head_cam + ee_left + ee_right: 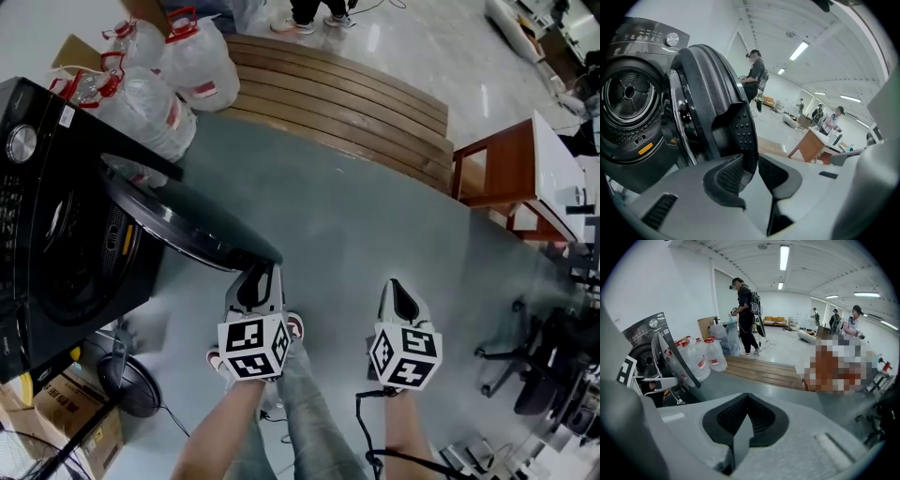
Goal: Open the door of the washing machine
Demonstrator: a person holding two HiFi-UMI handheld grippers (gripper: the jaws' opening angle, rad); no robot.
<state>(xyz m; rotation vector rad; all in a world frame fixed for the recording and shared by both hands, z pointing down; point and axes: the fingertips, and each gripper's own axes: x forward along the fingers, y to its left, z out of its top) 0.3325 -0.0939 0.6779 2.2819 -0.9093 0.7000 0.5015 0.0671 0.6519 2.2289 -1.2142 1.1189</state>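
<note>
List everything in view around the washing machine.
washing machine: one, black, left
door: one, black, swung open
water jugs: at least three, clear with red handles, upper left beside the machine
wooden platform: one, brown, top centre
table: one, brown with white top, right
office chair: one, black, lower right
cardboard box: one, brown, lower left
left gripper: white, closed on the door's edge
right gripper: white, shut, empty

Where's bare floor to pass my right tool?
Bare grey floor lies between the round black washing-machine door, the curved wooden slat platform and the brown wooden desk. Crowded: clear plastic jugs beyond the door, black office chair at right.
</note>
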